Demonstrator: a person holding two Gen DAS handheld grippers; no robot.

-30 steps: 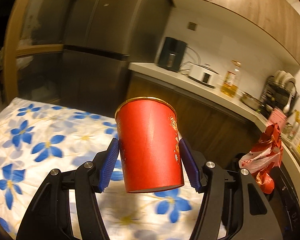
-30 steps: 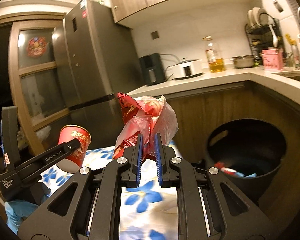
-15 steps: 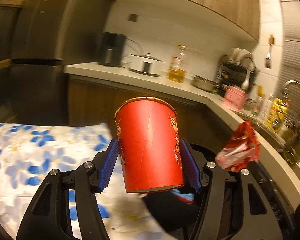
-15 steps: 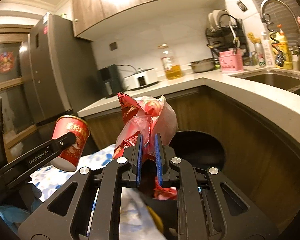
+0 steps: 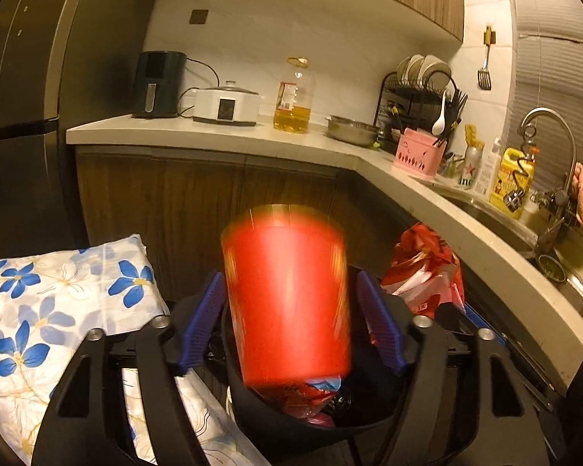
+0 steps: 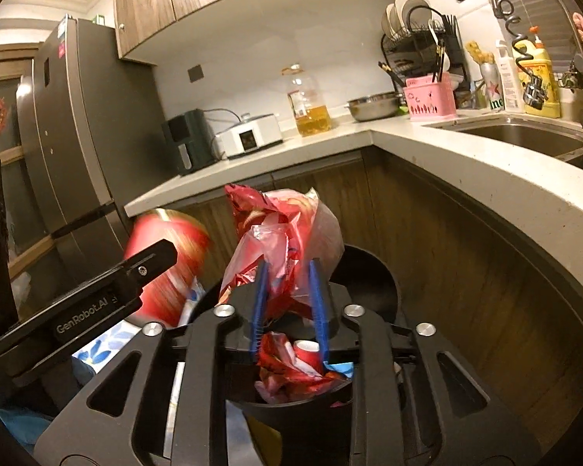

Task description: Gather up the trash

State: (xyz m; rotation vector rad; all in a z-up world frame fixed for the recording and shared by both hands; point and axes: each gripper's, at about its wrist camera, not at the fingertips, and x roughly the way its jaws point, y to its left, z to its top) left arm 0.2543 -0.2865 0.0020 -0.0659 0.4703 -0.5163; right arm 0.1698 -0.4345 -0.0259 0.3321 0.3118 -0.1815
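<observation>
The red cup is in the air, right over the black bin. It stands up straight with its mouth on top, and it looks smeared. It sits between the two blue pads of the left gripper. There is a gap on each side of the cup, so the pads do not touch it. The left gripper has let go.

In the right view the cup shows behind the tip of the left gripper, near the left rim of the bin.

The red and white bag is crumpled. It sticks up between the blue pads of the right gripper, above the bin. The pads stand a little apart with the bag's lower part between them. I cannot tell if they squeeze the bag or not. In the left view the bag is just to the right of the cup.

Down in the bin lies more trash: red wrappers and a small red cup.

A cloth with blue flowers lies left of the bin, and its edge reaches the bin's rim.

Behind the bin runs a pale counter that bends around a corner. On it stand an oil bottle and a pink box. A sink is set in the counter's right end. A dark fridge stands at its left end.
</observation>
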